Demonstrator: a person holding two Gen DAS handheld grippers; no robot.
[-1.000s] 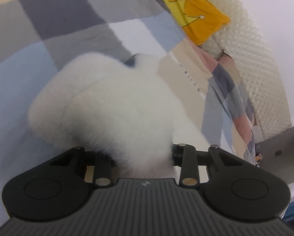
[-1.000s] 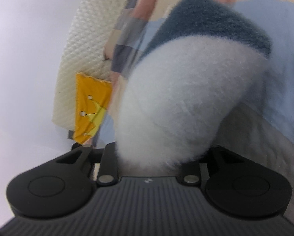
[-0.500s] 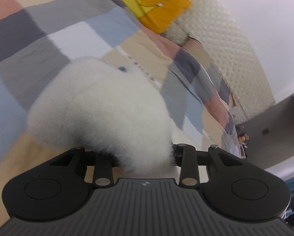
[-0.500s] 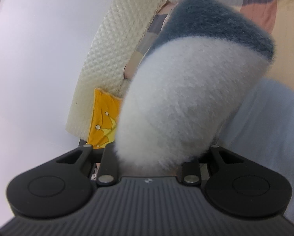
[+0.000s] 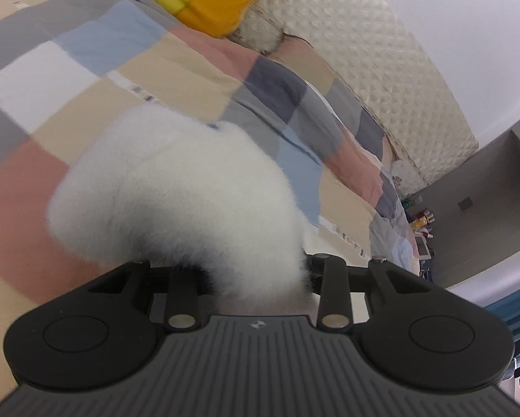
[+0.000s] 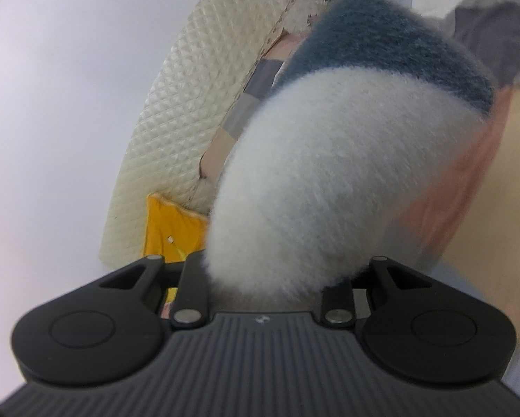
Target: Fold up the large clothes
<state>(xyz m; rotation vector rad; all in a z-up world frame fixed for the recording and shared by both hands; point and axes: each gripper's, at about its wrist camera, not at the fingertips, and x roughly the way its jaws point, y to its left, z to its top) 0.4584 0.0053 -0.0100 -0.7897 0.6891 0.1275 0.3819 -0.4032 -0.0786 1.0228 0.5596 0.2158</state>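
Left gripper [image 5: 256,278] is clamping a white fleece garment [image 5: 176,194], which is bulging forward and leftward from the narrowed jaws above the patchwork bedspread [image 5: 68,80]. Right gripper [image 6: 265,286] is pinching the same garment, its grey-blue band [image 6: 392,52] lying farthest ahead; the quilted headboard [image 6: 176,111] is standing to its left.

I could read no words, numbers or brand names in either view. My left gripper [image 5: 256,278] carried only a small pale emblem at the lower middle of the frame, on its ribbed grey housing, and my right gripper [image 6: 263,278] carried the same mark in the same spot; neither held any letters. Dark marks ran in short rows on the patchwork bedspread [image 5: 127,80] in the left-wrist view, too blurred to make out as text.
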